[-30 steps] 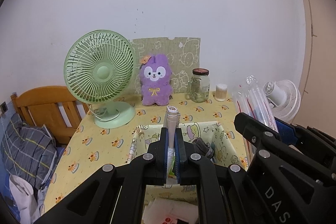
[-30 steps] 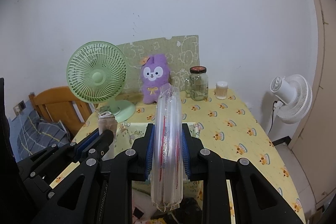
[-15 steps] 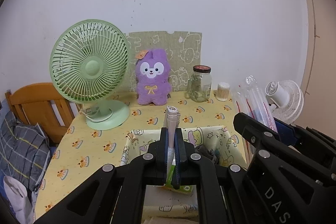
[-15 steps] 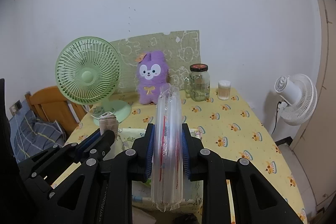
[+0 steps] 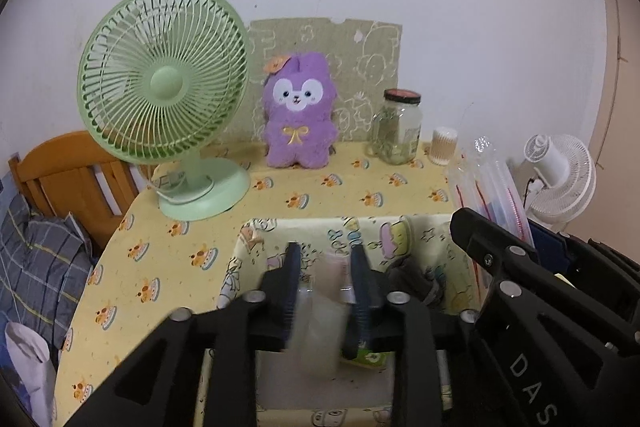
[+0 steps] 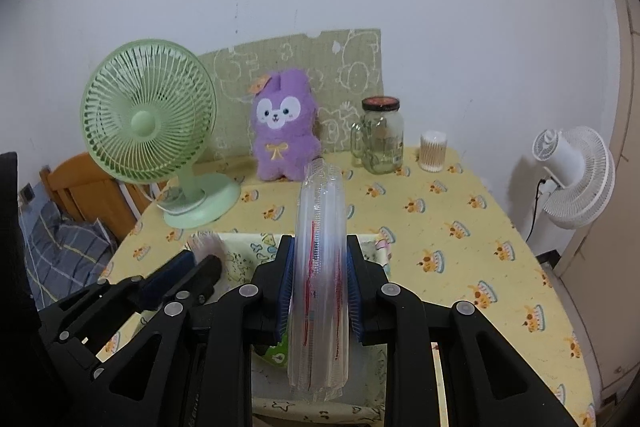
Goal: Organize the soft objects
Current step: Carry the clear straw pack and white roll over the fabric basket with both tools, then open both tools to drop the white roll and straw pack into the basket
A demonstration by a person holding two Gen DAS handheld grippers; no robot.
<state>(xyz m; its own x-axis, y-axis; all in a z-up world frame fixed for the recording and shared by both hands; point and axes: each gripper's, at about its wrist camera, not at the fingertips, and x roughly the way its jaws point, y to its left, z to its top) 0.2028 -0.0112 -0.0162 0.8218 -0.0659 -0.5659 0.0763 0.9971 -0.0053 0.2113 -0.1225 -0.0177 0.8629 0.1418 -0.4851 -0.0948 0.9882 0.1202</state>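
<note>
As the left gripper point(image 5: 325, 267) is letting go over the bin, these notes are being taken.

Landmark: the yellow fabric storage bin with cartoon print point(image 5: 256, 235), sitting on the near part of the duck-print yellow tablecloth point(image 5: 168, 259).

Step in hand: the small pale rolled cloth point(image 5: 320, 327) is being released into the bin; judged from the blur, it is dropping.

Left gripper state: its jaws have just been opening; the pads are now standing apart from the roll on both sides, gripping nothing, though the roll is between them.

Roll's place: directly above the bin's open mouth, near its front half, over a green-and-white packet point(image 5: 366, 357) lying inside.

Right gripper point(image 6: 320, 279) state: clamped tight on a clear plastic bundle with red print point(image 6: 320, 267), standing upright between the pads.

Bundle's place: hovering above the bin, toward its right wall as the left camera shows it.

Doing it well: I judge the jaws should be spreading fully before the hand is lifting, so the cloth is not snagging on a pad. Keeping the hand over the bin's middle is helping the roll land inside, beside the dark grey cloth point(image 5: 416, 279).

Watch: the two grippers are working close together over the bin; the right one should be waiting its turn.

Beyond the bin: the mint-green desk fan point(image 5: 164, 87) and the purple plush rabbit point(image 5: 299, 111) are standing well behind it, untouched.
</note>
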